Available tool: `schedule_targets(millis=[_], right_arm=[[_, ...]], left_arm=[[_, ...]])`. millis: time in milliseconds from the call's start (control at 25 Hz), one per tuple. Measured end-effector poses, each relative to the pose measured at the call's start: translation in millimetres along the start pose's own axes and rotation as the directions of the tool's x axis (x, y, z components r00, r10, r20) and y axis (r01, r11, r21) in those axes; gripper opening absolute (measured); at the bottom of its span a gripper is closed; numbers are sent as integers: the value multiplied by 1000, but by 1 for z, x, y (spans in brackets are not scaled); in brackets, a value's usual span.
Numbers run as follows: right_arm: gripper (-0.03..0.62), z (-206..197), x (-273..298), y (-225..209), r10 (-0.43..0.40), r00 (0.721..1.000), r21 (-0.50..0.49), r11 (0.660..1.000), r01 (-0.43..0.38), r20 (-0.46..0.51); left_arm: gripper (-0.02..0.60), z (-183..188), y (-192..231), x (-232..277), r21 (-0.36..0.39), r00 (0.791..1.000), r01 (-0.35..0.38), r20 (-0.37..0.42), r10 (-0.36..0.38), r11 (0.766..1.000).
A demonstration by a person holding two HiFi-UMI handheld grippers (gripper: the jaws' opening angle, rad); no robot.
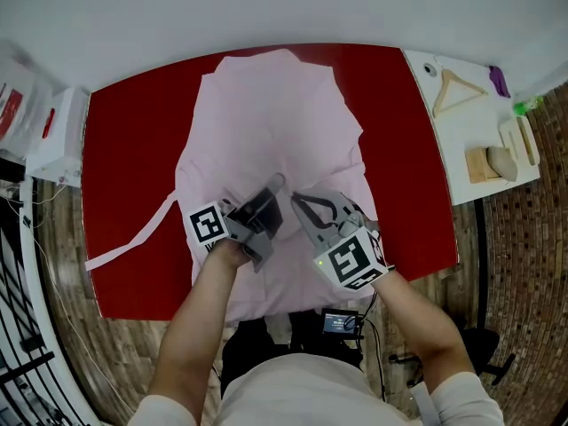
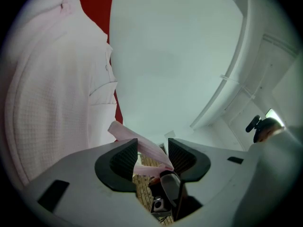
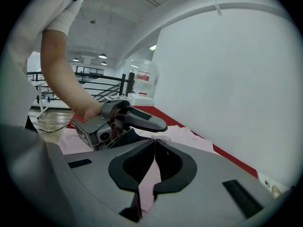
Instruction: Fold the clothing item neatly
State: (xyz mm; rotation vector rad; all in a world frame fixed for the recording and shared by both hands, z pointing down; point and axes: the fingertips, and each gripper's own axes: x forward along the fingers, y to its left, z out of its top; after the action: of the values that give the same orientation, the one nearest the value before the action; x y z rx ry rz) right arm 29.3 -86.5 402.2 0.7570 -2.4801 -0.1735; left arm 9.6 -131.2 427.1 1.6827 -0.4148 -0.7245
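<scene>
A pale pink shirt lies spread on the red table, collar end far from me. Both grippers are close together over its near part. My left gripper has its jaws apart; in the left gripper view a loose strip of pink fabric runs slantwise across the gap of the left gripper, and the pads do not clamp it. My right gripper is shut on a fold of the shirt; in the right gripper view pink cloth hangs below the closed tips of the right gripper.
A thin pink strip trails off the shirt to the left across the table. A white side table at the right carries a wooden hanger and wooden blocks. A white box stands at the left.
</scene>
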Motion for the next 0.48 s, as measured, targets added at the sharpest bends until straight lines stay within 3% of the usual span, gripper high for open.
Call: schedule_targets(millis=[160,320,480], right_arm=[[20,2,0,7,19,1000,-13,1000,-19,2],[20,-4,0,9,23,1000,-13,1000,-23,-12],[20,-11,3,11,29,999,-11,1000,-29,-30]], left_arm=[[174,4,-7,-1,11,1000,26,15,-26,1000],[54,9,-13,-7,46,998,43,48,-45,998],[23,9,-14,-13,64,997,46,65,-50,997]])
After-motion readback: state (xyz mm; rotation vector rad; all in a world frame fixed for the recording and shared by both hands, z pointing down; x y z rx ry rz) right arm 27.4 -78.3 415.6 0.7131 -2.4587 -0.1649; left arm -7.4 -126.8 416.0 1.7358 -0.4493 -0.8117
